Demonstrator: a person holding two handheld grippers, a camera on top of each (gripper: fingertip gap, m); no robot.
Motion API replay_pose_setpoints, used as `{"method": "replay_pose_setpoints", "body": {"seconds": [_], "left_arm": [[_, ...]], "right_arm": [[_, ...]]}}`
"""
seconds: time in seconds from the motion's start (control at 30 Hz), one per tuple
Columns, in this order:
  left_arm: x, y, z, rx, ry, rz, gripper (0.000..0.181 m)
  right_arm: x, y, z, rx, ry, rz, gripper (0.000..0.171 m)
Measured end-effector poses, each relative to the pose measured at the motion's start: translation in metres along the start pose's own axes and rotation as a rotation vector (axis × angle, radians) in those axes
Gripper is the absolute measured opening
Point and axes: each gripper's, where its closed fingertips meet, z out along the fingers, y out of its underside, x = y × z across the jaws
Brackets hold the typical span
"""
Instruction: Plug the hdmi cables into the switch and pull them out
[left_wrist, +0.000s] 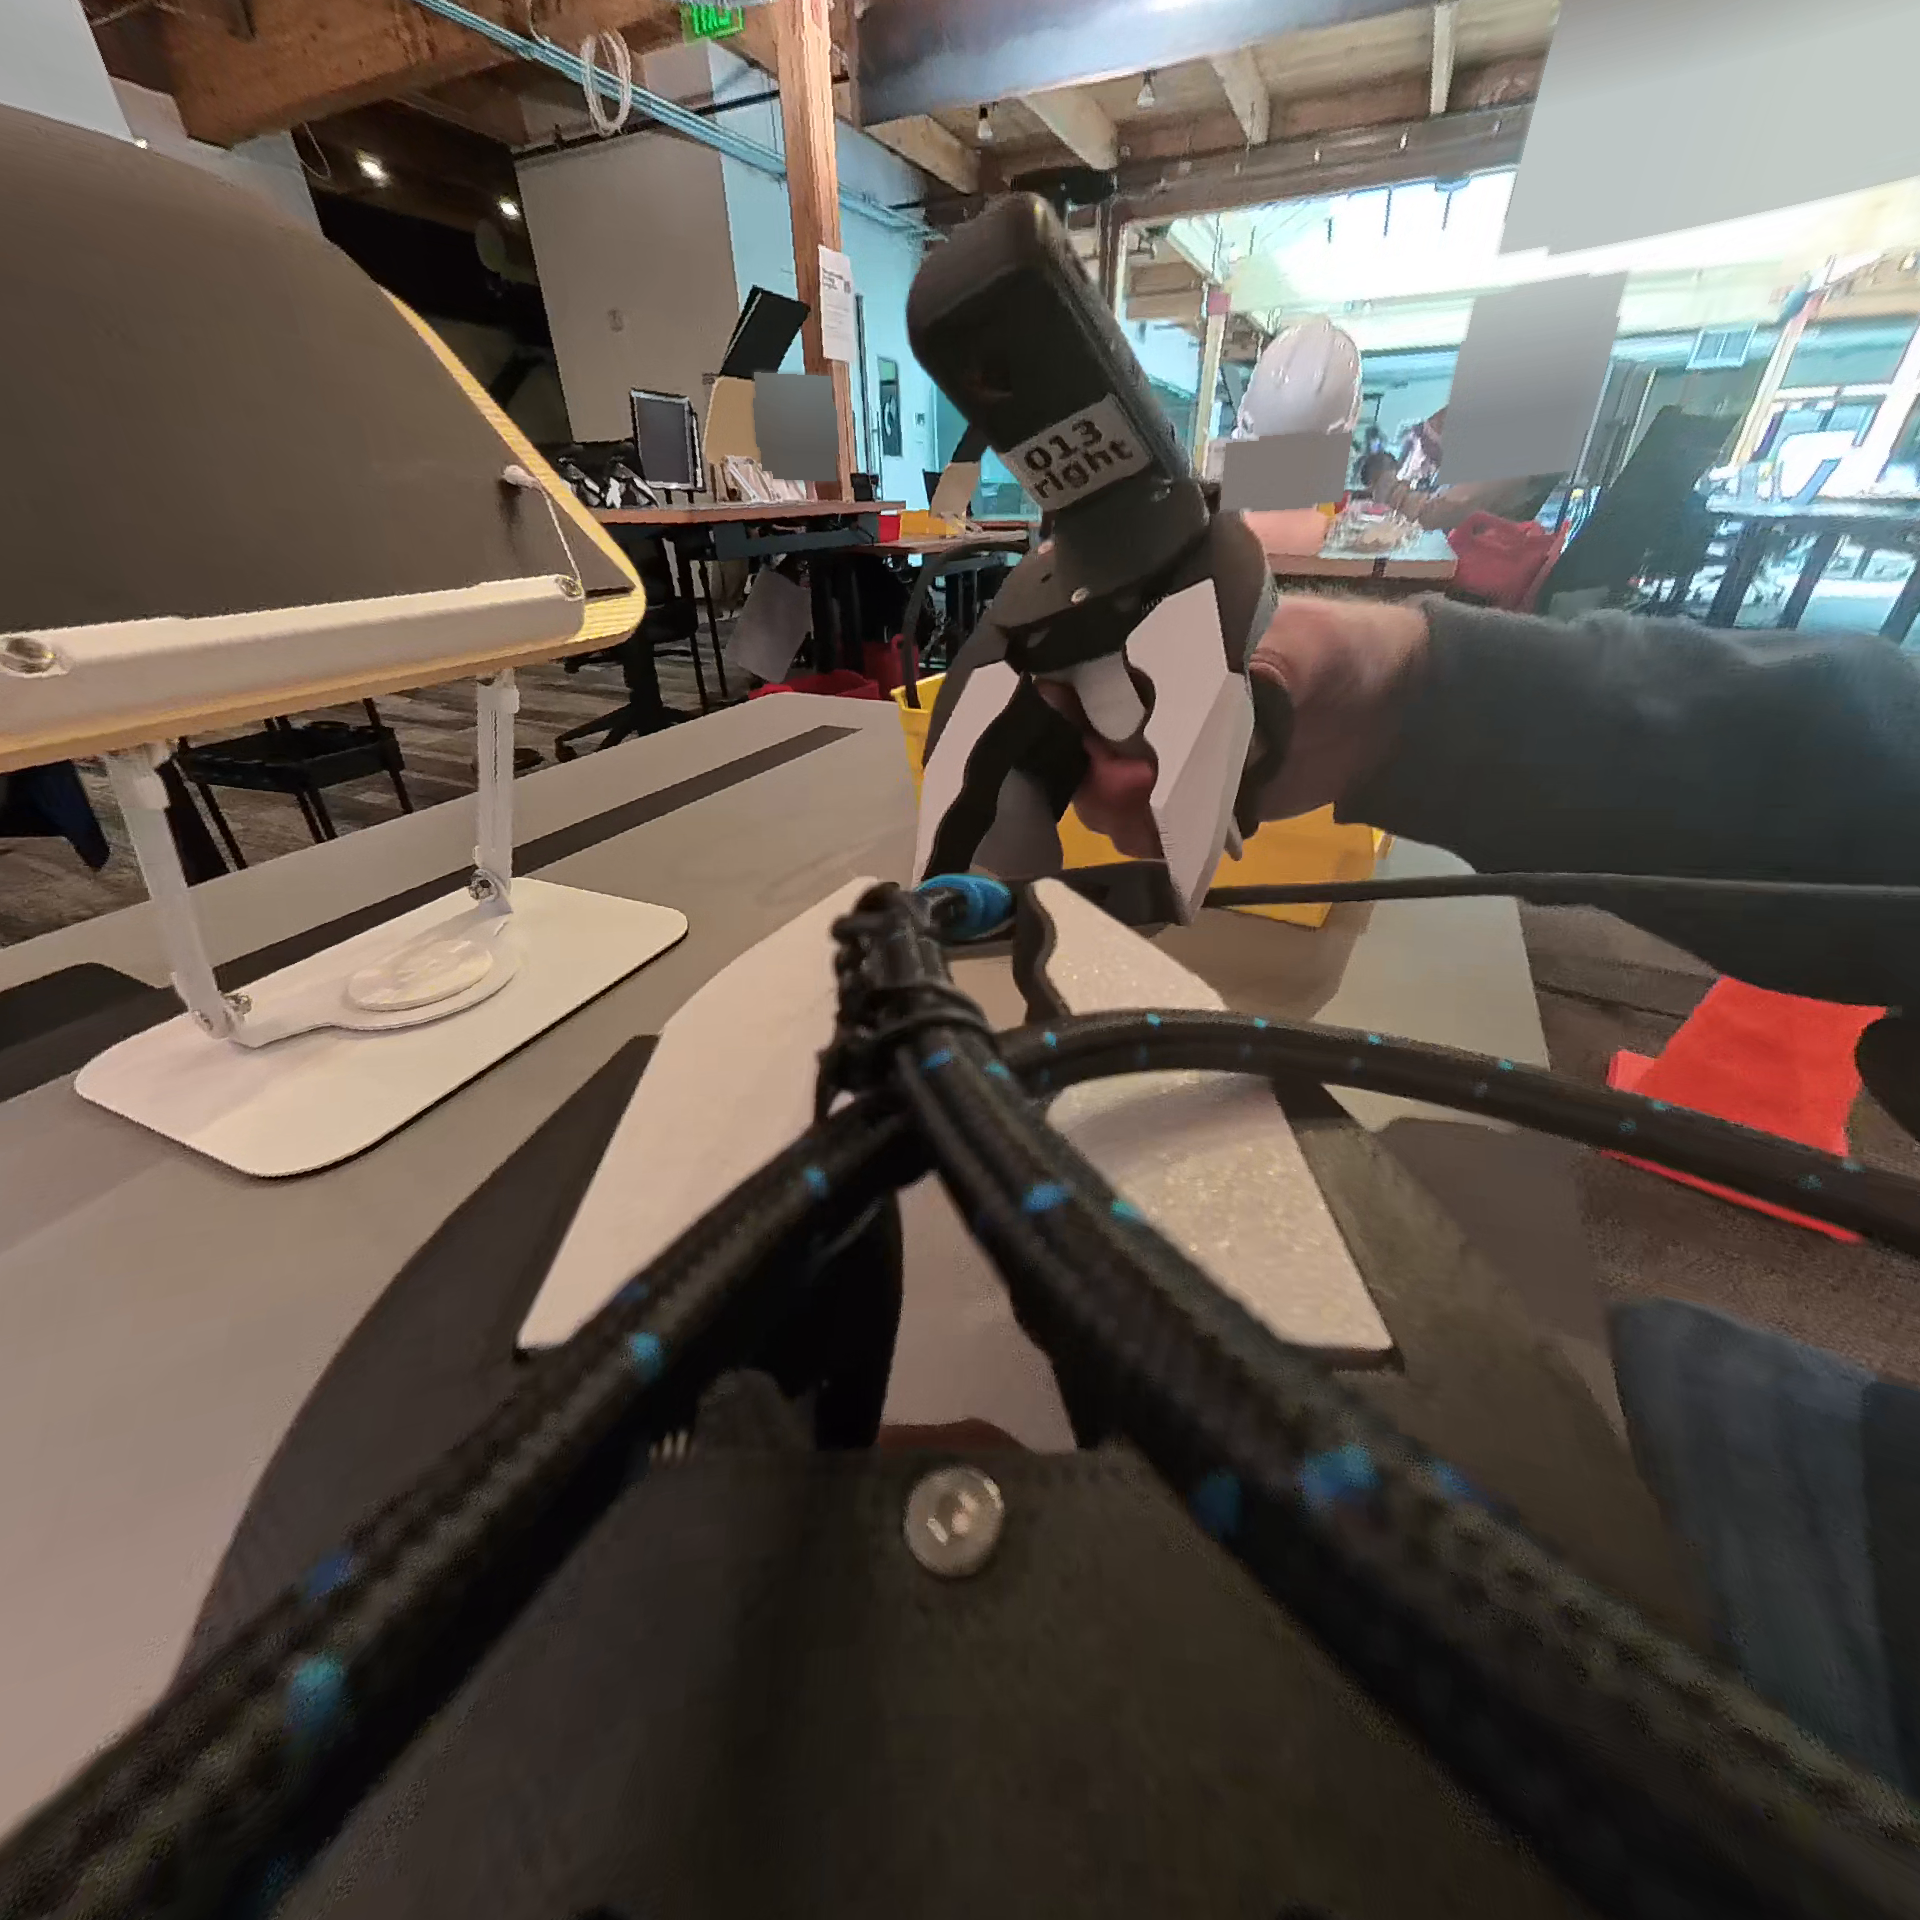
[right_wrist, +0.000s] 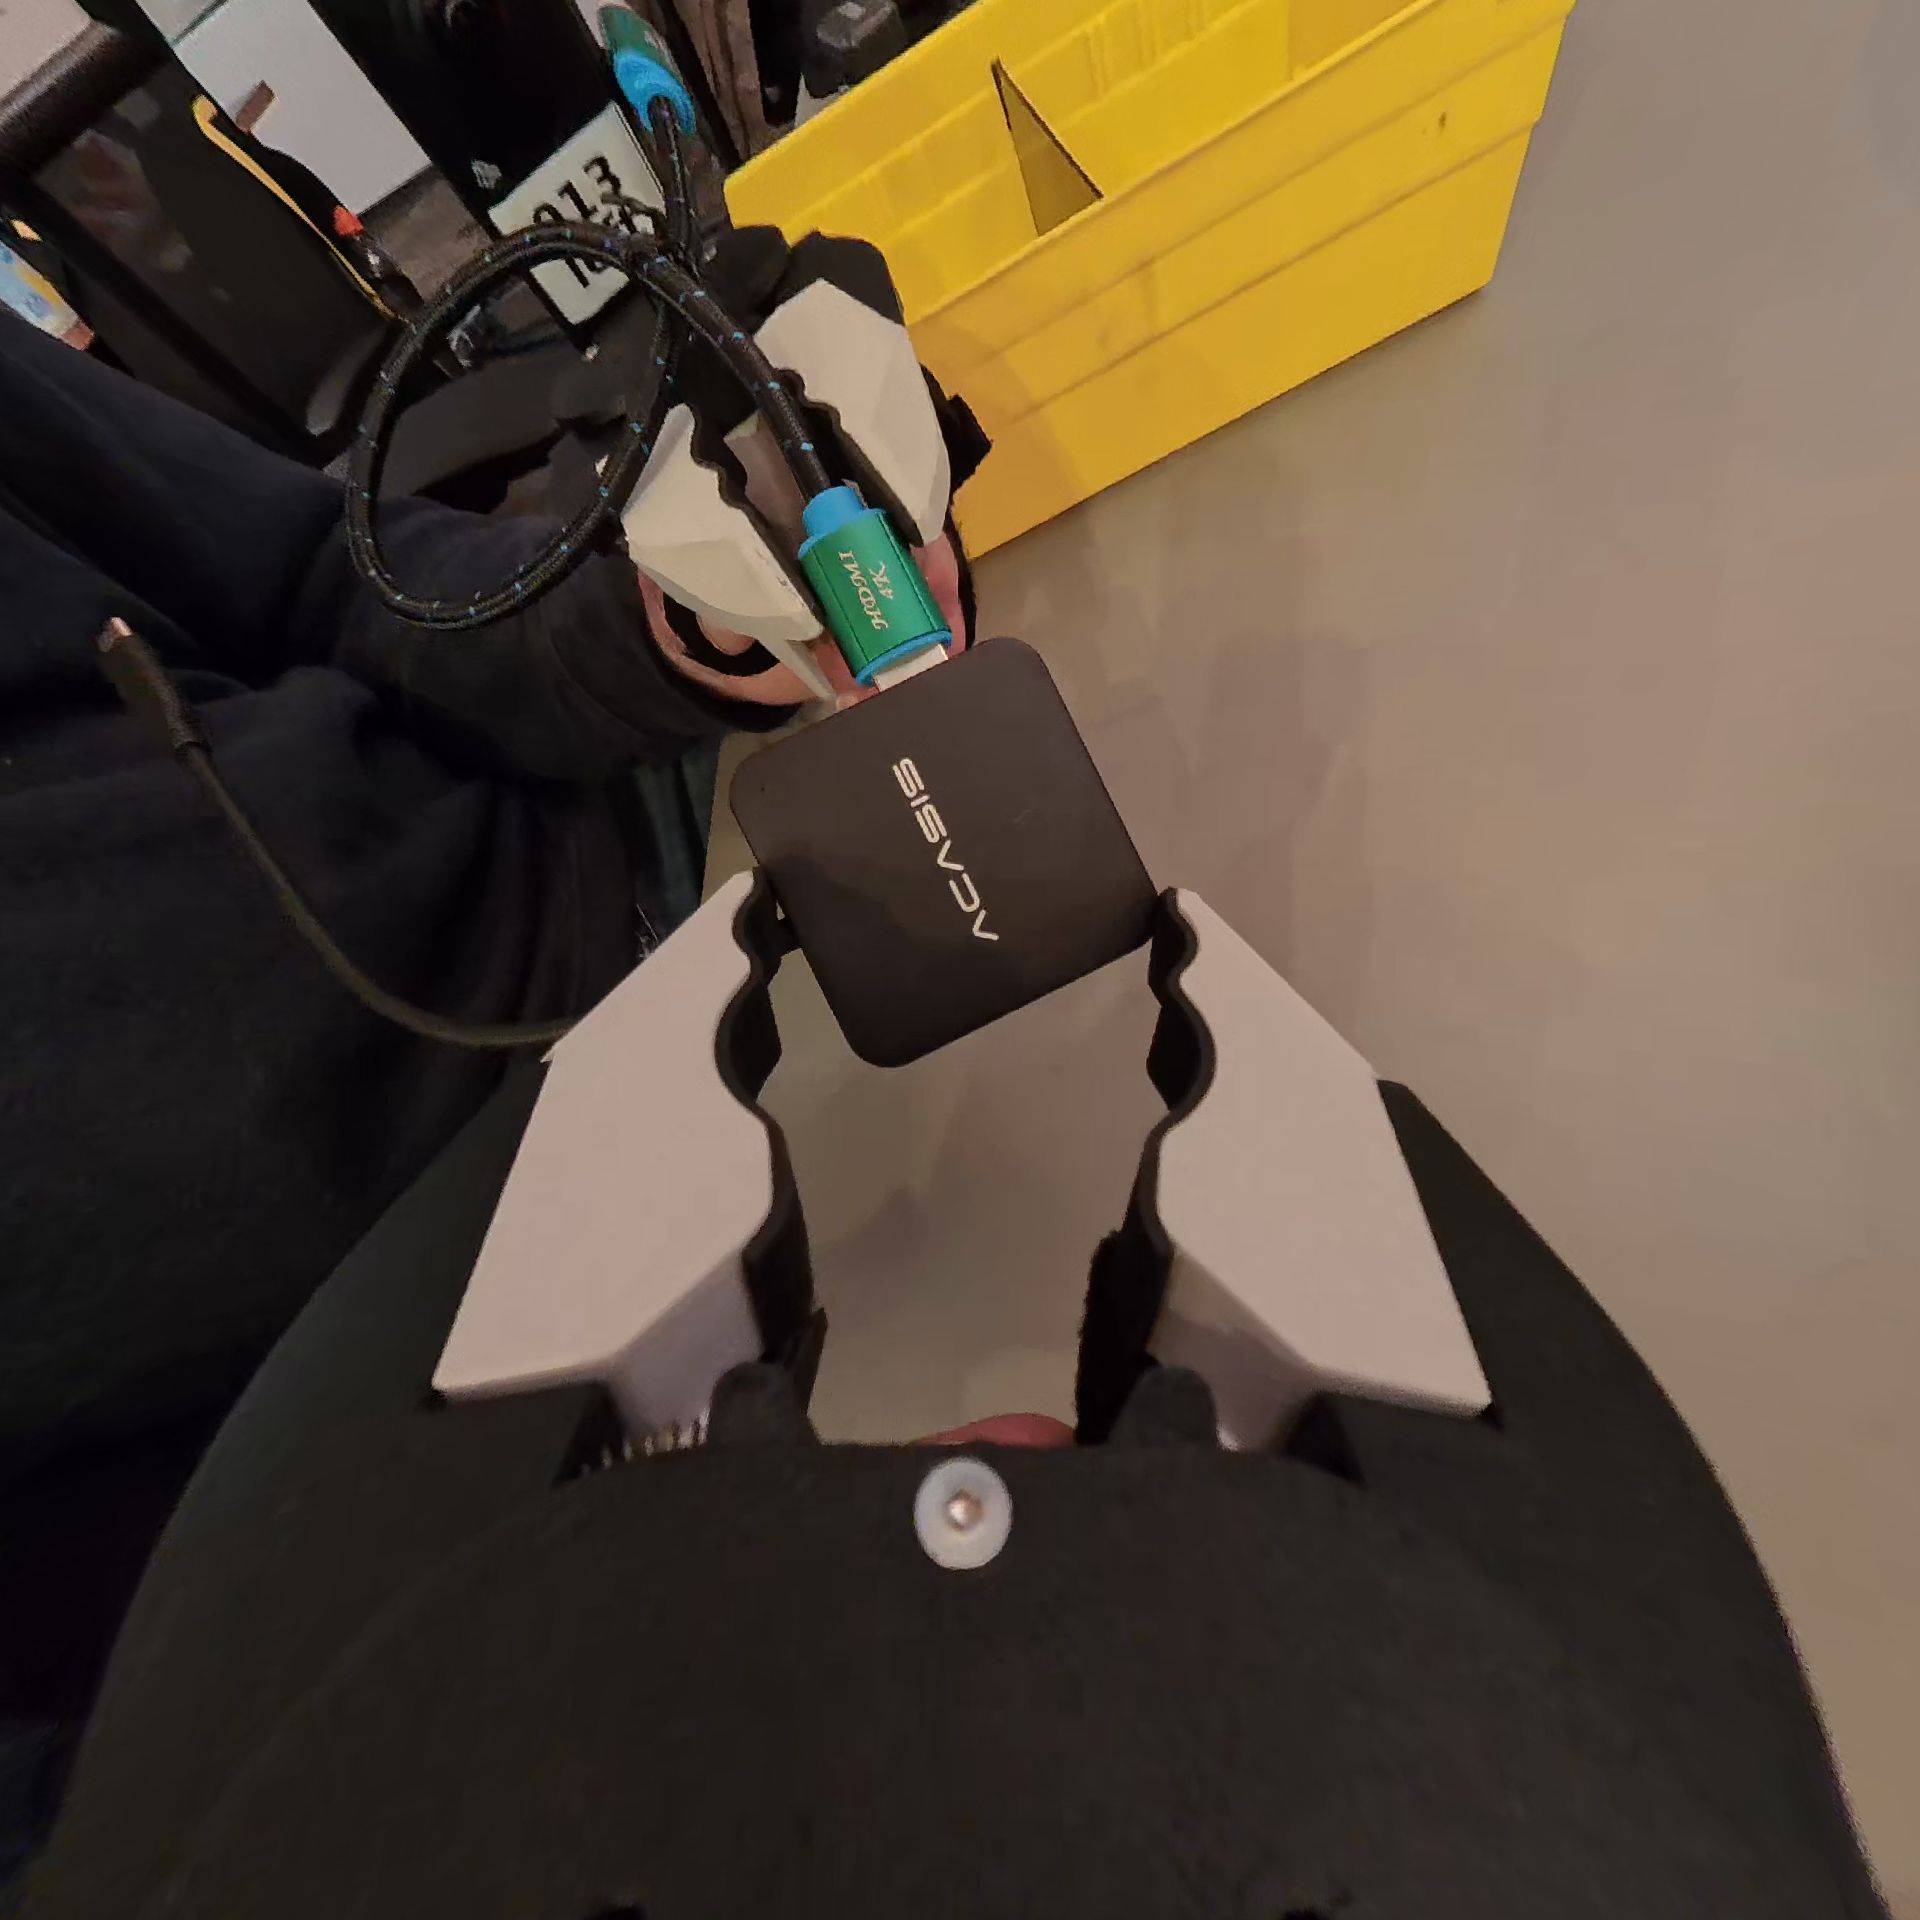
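My right gripper (right_wrist: 961, 935) is shut on the black square switch (right_wrist: 940, 852) and holds it by two opposite sides just above the grey table. My left gripper (right_wrist: 862, 587) is shut on the HDMI cable's green plug (right_wrist: 878, 603), just below its blue collar. The plug's metal tip (right_wrist: 914, 665) meets the switch's far edge; how deep it sits I cannot tell. In the left wrist view the braided cable (left_wrist: 1039, 1195) runs back between my left gripper's fingers (left_wrist: 727, 1091) from the blue collar (left_wrist: 971, 902). The right gripper (left_wrist: 1060, 883) stands just beyond.
A yellow bin (right_wrist: 1195, 239) stands close behind the switch. The cable's other green plug (right_wrist: 644, 62) hangs at the top. A thin black lead (right_wrist: 260, 883) trails left from the switch. A white stand (left_wrist: 384, 1018) holding a board stands left; a red cloth (left_wrist: 1745, 1081) lies right. About 6 cm separates my left fingertips from my right.
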Motion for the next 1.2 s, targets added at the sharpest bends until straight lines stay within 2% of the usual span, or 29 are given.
{"method": "replay_pose_setpoints", "body": {"seconds": [0.8,0.93,1.07,1.2], "left_arm": [[-0.005,0.011,0.001,-0.067,0.0,-0.045,0.021],[0.002,0.01,0.004,-0.088,0.023,-0.016,0.021],[0.009,0.007,0.006,-0.089,0.05,-0.008,0.021],[0.017,0.004,0.007,-0.097,0.081,0.012,0.021]], "right_arm": [[0.007,0.001,-0.001,-0.045,0.122,0.001,0.071],[0.009,0.007,-0.003,-0.128,0.212,-0.11,0.086],[0.003,0.012,0.007,-0.191,0.223,-0.183,0.113],[-0.006,0.022,0.021,-0.26,0.19,-0.223,0.117]]}}
